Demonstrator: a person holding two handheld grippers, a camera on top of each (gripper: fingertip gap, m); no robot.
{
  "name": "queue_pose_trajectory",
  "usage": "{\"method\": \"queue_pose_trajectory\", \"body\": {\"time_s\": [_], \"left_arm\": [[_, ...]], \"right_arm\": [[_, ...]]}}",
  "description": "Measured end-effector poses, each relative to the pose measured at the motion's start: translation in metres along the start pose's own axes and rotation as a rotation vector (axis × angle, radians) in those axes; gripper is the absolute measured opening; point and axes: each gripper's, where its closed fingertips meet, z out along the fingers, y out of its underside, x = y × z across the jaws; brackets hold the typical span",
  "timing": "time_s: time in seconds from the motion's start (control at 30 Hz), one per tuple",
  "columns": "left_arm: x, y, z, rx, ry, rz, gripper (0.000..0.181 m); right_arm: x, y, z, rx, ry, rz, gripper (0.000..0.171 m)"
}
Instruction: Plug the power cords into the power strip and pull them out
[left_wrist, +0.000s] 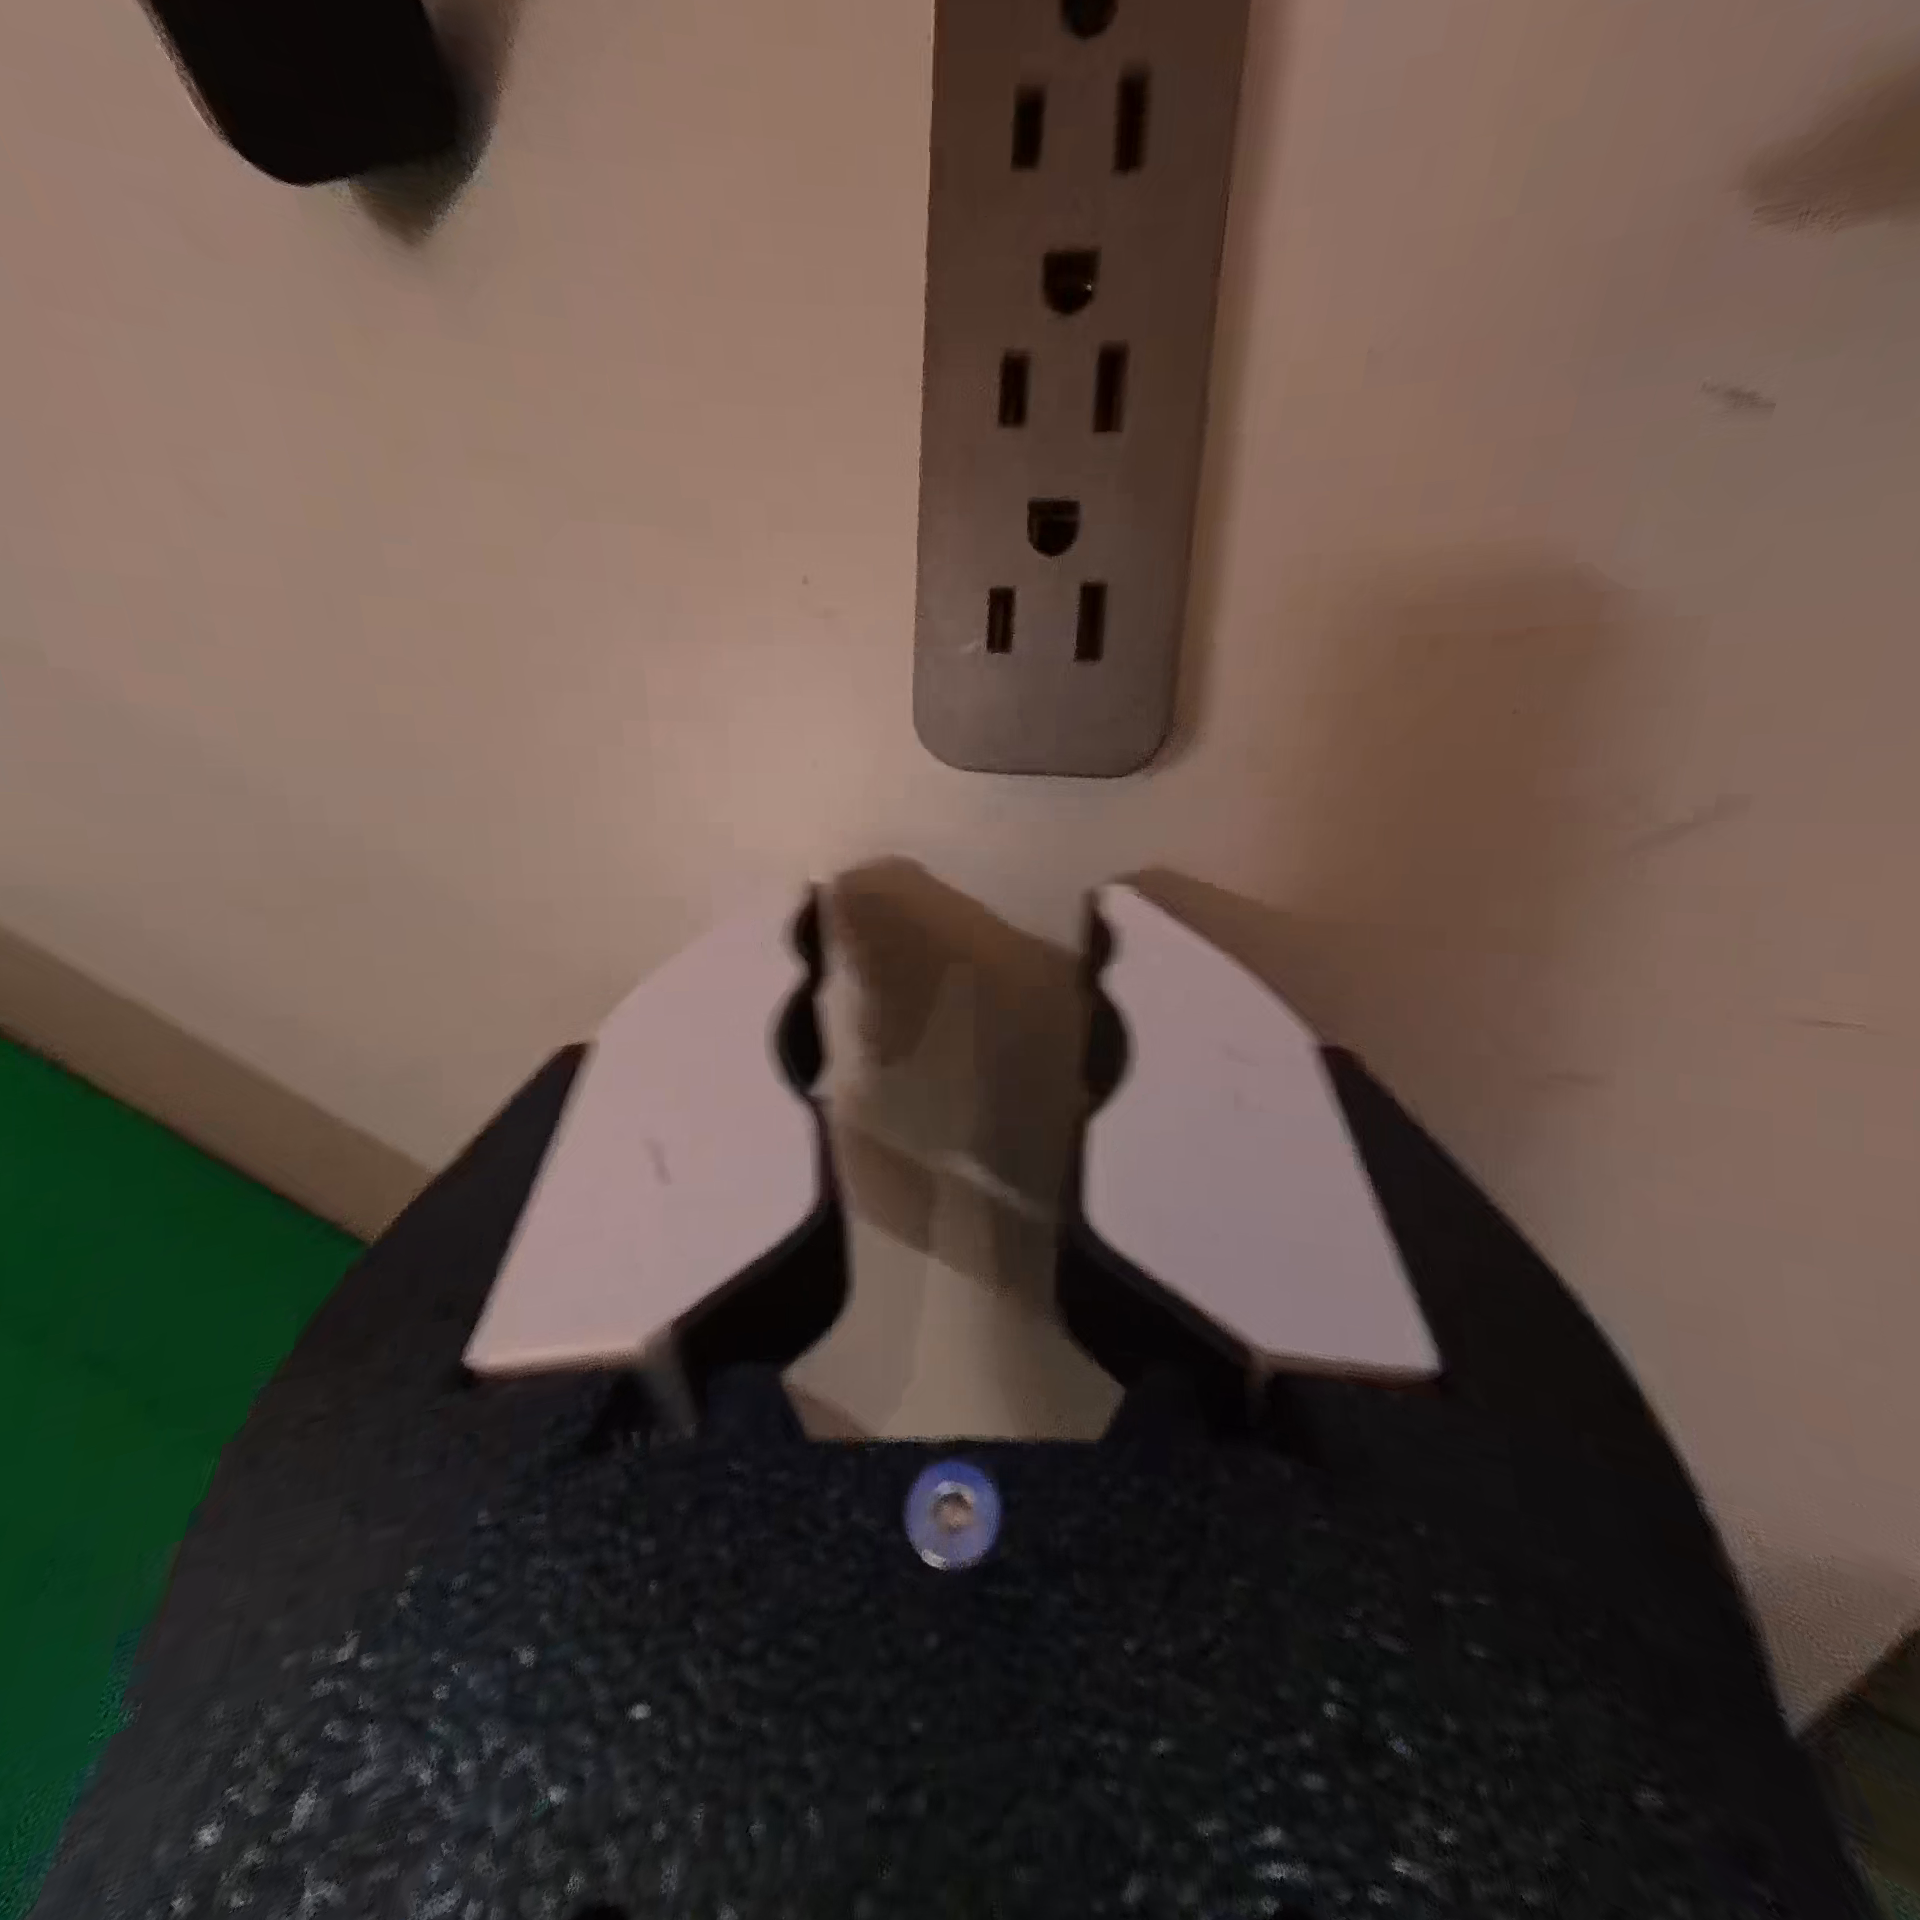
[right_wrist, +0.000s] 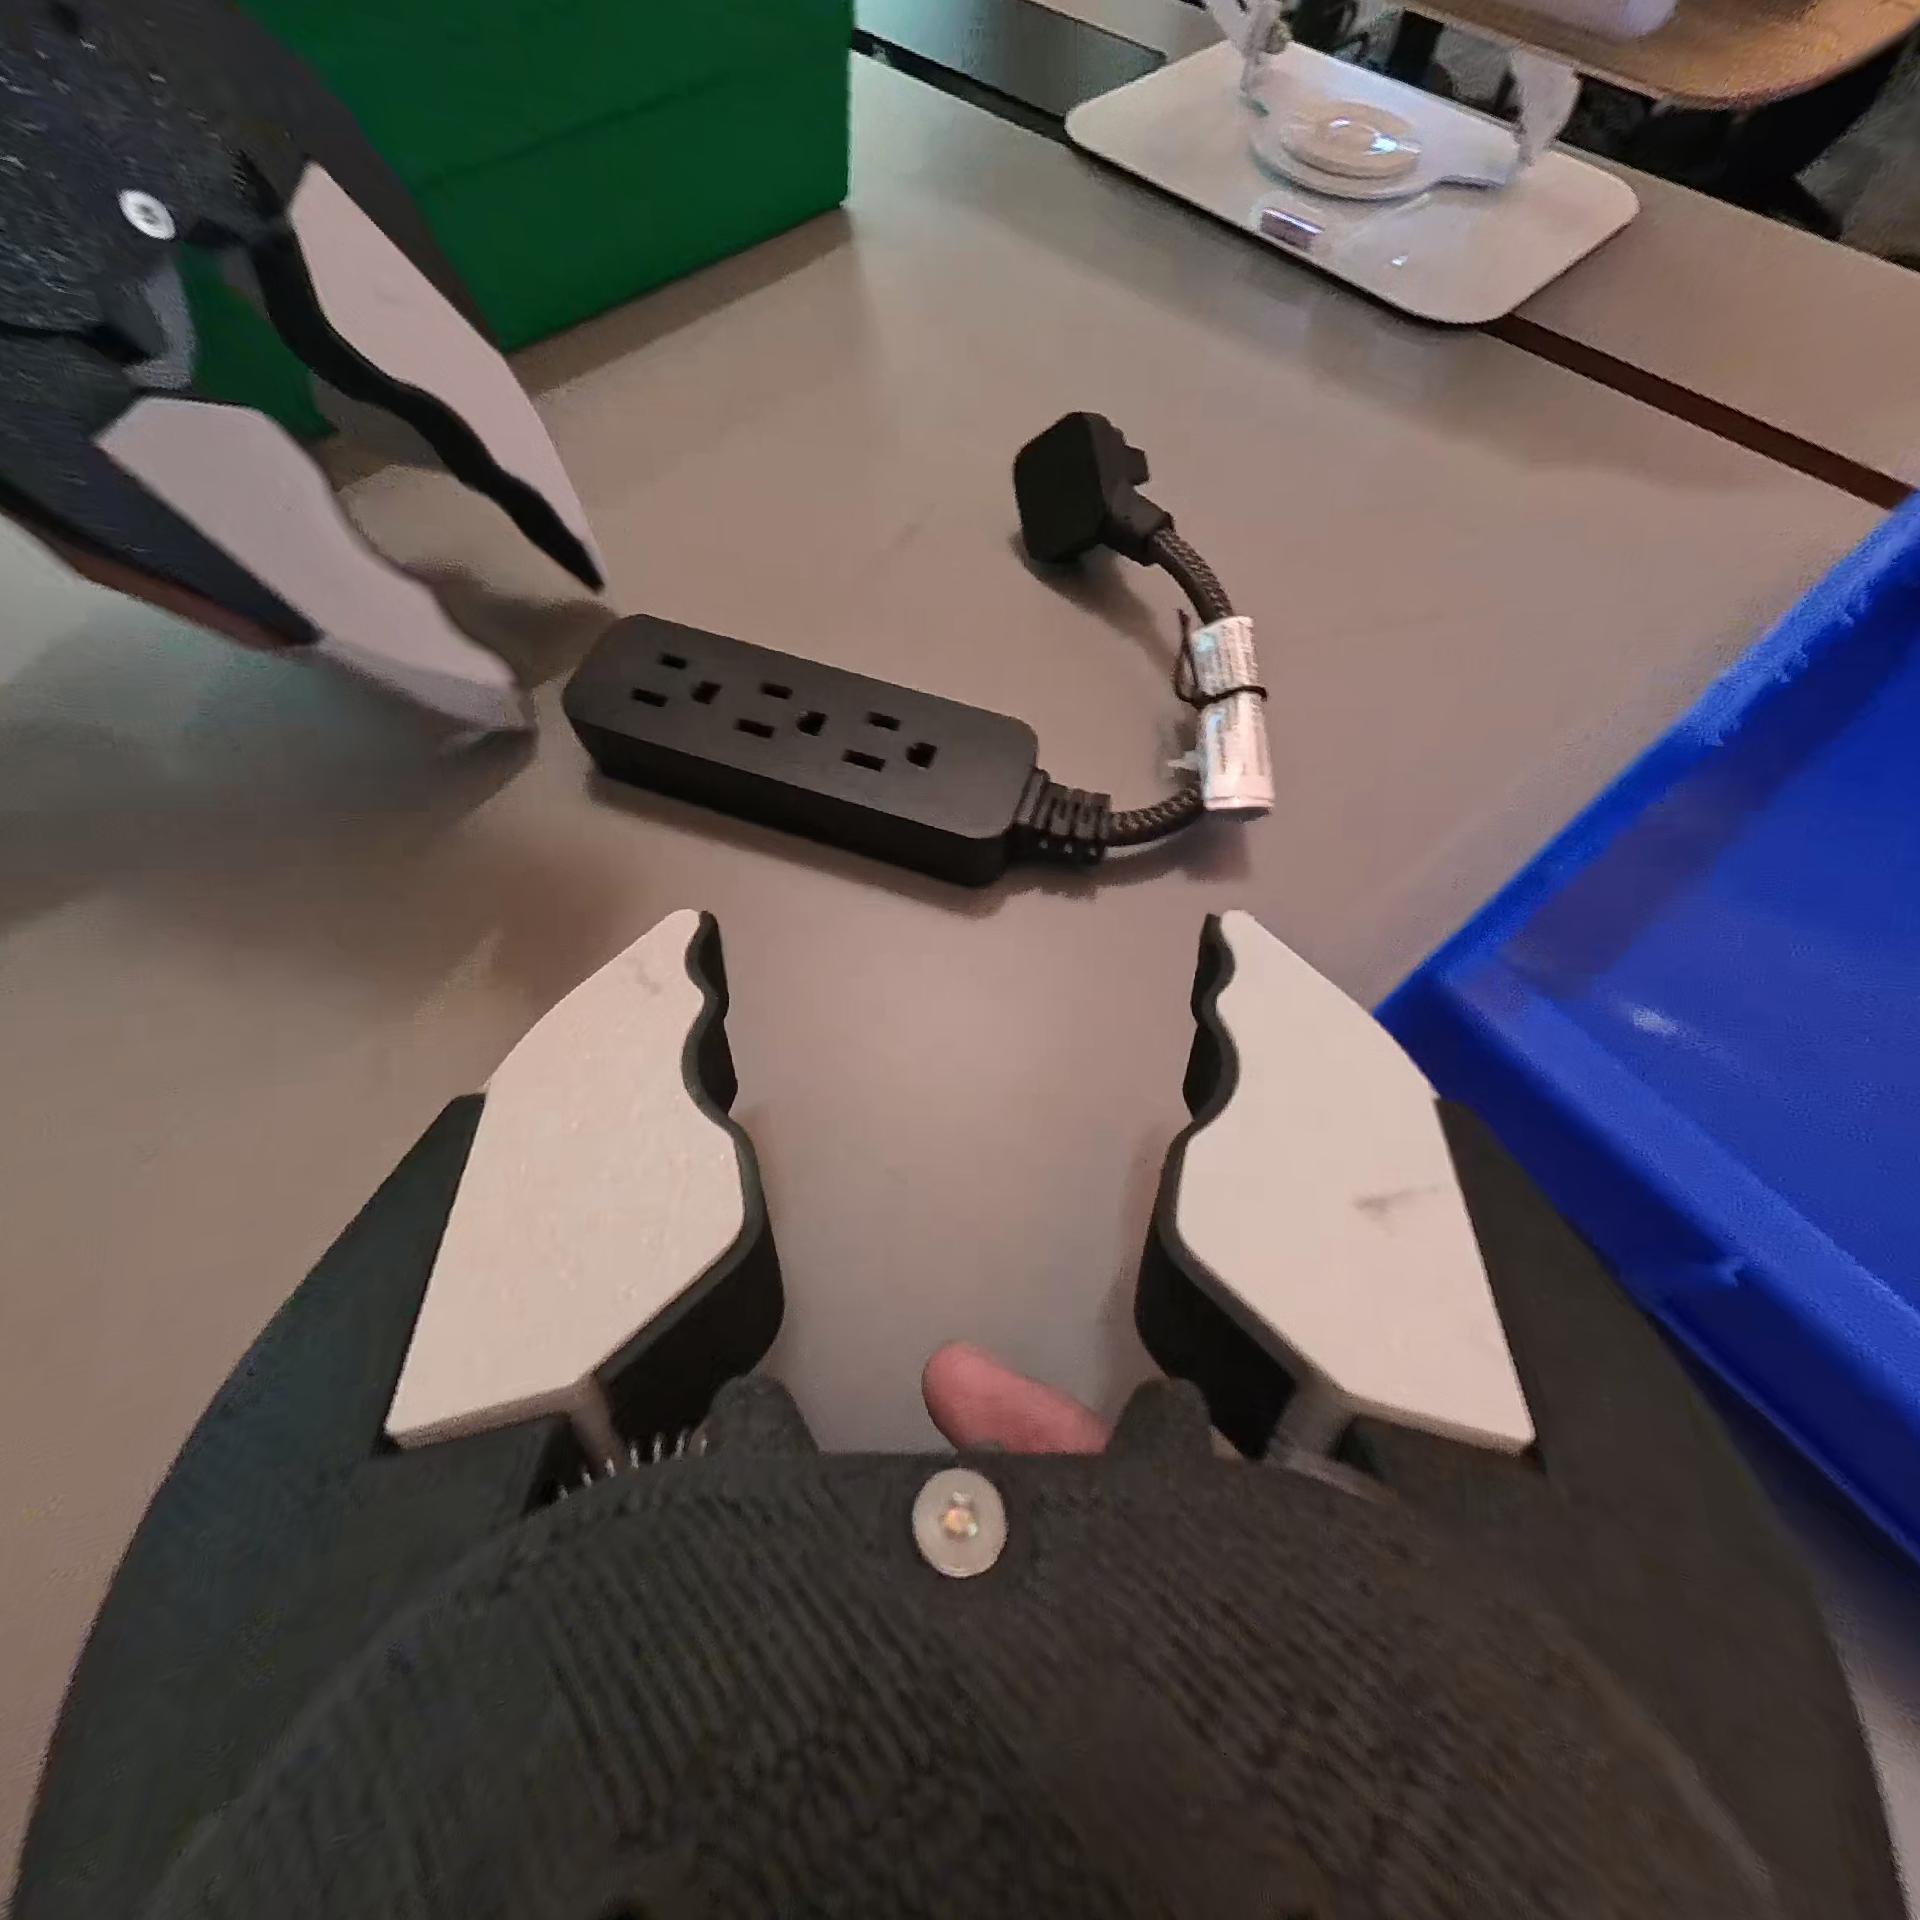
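A black power strip (right_wrist: 800, 748) with three outlets lies flat on the grey table (right_wrist: 935, 1039). Nothing is plugged into it. Its short braided cord (right_wrist: 1195, 613) carries a white tag and curves to a black plug (right_wrist: 1081, 499) lying on the table behind it. My left gripper (right_wrist: 556, 649) is open and empty, just off the strip's left end. In the left wrist view the strip (left_wrist: 1070, 416) runs straight ahead of the left gripper (left_wrist: 956, 914). My right gripper (right_wrist: 956, 935) is open and empty, a short way in front of the strip.
A blue bin (right_wrist: 1714, 1039) stands close on the right. A green box (right_wrist: 623, 135) stands at the back left. A white tray (right_wrist: 1351, 187) with a clear glass item sits at the back right. A blurred black shape (left_wrist: 312, 83) shows at the top left.
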Motion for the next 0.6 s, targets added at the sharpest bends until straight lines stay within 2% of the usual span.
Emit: {"method": "queue_pose_trajectory", "body": {"time_s": [0.03, 0.07, 0.17, 0.2, 0.27, 0.3, 0.37, 0.43, 0.57, 0.6], "left_arm": [[-0.001, -0.001, 0.002, 0.024, -0.008, 0.016, 0.017], [-0.003, -0.003, 0.004, 0.047, -0.016, 0.039, 0.003], [-0.006, -0.015, 0.01, 0.105, -0.027, 0.049, 0.005], [-0.006, -0.017, 0.01, 0.1, -0.019, 0.029, 0.013], [-0.002, -0.021, 0.007, 0.096, 0.024, 0.011, 0.044], [-0.003, -0.022, 0.005, 0.104, 0.025, -0.005, 0.053], [-0.003, -0.024, 0.002, 0.12, 0.017, -0.022, 0.064], [0.013, -0.03, 0.004, 0.155, 0.087, -0.008, 0.075], [0.027, -0.047, 0.016, 0.228, 0.11, 0.024, 0.063], [0.023, -0.052, 0.018, 0.247, 0.09, 0.031, 0.049]], "right_arm": [[-0.004, 0.0, 0.002, -0.005, -0.008, -0.012, 0.086], [-0.008, 0.0, 0.003, -0.013, -0.013, -0.024, 0.087], [-0.012, 0.005, 0.005, -0.038, -0.008, -0.052, 0.087], [-0.011, 0.007, 0.005, -0.047, -0.001, -0.052, 0.087], [-0.01, 0.008, 0.003, -0.044, 0.002, -0.04, 0.087], [-0.01, 0.007, 0.002, -0.034, -0.003, -0.03, 0.087], [-0.01, 0.004, 0.0, -0.012, -0.012, -0.004, 0.086], [-0.01, 0.002, 0.001, 0.001, -0.021, 0.014, 0.086], [-0.013, 0.005, 0.01, -0.028, -0.03, 0.005, 0.086], [-0.014, 0.006, 0.012, -0.035, -0.029, -0.003, 0.086]]}}
